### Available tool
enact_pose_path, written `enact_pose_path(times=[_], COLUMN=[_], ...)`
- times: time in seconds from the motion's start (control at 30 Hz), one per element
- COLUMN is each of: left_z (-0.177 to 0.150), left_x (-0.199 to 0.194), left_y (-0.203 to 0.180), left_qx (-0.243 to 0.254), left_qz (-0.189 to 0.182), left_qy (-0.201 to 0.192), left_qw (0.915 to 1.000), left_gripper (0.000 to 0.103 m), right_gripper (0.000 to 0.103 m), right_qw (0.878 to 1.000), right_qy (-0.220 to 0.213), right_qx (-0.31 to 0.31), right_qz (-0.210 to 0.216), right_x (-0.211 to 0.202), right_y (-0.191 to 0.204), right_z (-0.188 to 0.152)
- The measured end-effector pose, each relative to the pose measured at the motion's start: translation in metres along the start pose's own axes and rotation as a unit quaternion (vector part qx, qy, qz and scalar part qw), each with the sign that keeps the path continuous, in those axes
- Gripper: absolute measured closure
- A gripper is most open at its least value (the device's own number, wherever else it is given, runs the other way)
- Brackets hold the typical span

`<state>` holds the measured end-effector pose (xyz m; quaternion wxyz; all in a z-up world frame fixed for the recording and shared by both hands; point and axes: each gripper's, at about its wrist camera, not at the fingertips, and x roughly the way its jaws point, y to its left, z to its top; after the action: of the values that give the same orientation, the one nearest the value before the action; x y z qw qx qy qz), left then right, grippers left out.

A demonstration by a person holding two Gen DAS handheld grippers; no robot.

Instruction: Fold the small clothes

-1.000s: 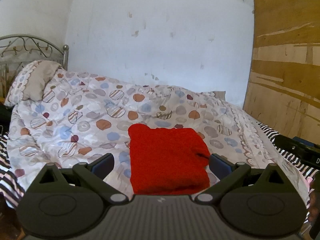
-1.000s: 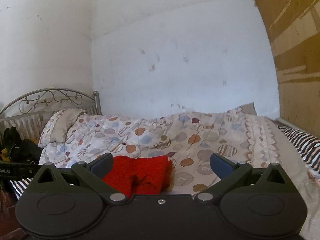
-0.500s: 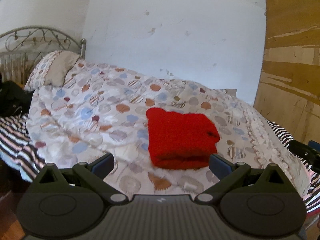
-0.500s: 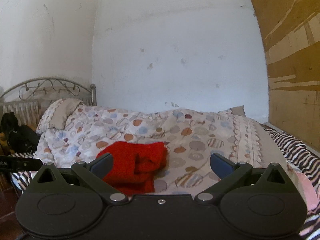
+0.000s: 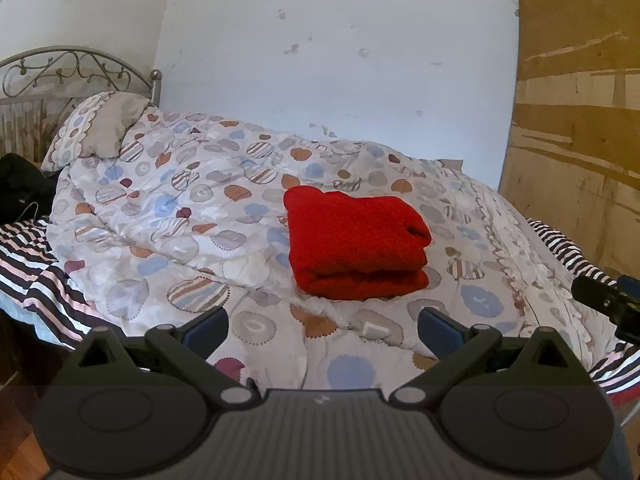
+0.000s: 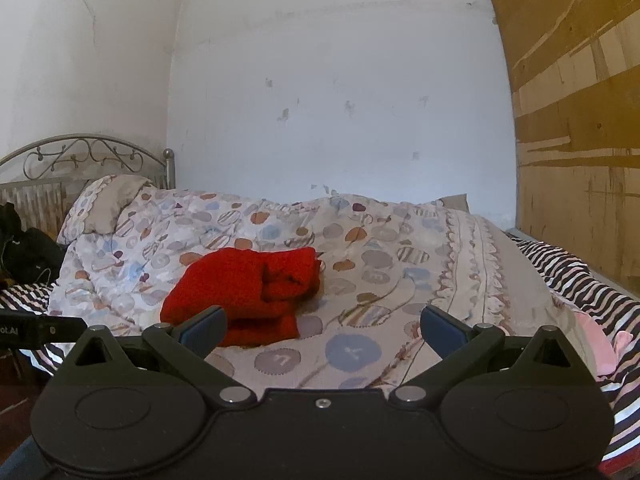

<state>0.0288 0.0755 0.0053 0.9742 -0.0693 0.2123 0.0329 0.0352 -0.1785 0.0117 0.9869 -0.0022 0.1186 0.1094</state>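
On the bed's patterned quilt [image 5: 168, 216], a red garment [image 5: 356, 244] sits folded into a thick bundle. Left claw [image 5: 322, 330] & right claw [image 6: 323, 330] hang back w/ jaws spread, empty, apparently because folding looks done.

Red garment [image 5: 354, 240], white quilt [image 5: 192, 216] with blue, orange, striped spots, black-white-pink striped sheet [image 5: 32, 264]

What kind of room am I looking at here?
Most likely a home bedroom: a bed with a metal headboard, a pillow and a patterned duvet, on which a folded red garment lies.
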Motion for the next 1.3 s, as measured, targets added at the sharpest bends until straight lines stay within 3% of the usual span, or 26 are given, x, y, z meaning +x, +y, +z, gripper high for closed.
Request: enact_pose_path(times=[1.3], left_z=[-0.0068], left_x=[-0.0001], left_y=[0.0067], left_qx=[-0.01], left_qz=[0.013], left_qy=[0.01], left_qw=[0.9998], left_gripper=[0.0], right_gripper=[0.0], right_qw=[1.0], right_qy=[-0.005], right_qx=[-0.011], right_qz=[0.005], right_x=[-0.0036], right_y=[0.0071], right_z=[-0.0035])
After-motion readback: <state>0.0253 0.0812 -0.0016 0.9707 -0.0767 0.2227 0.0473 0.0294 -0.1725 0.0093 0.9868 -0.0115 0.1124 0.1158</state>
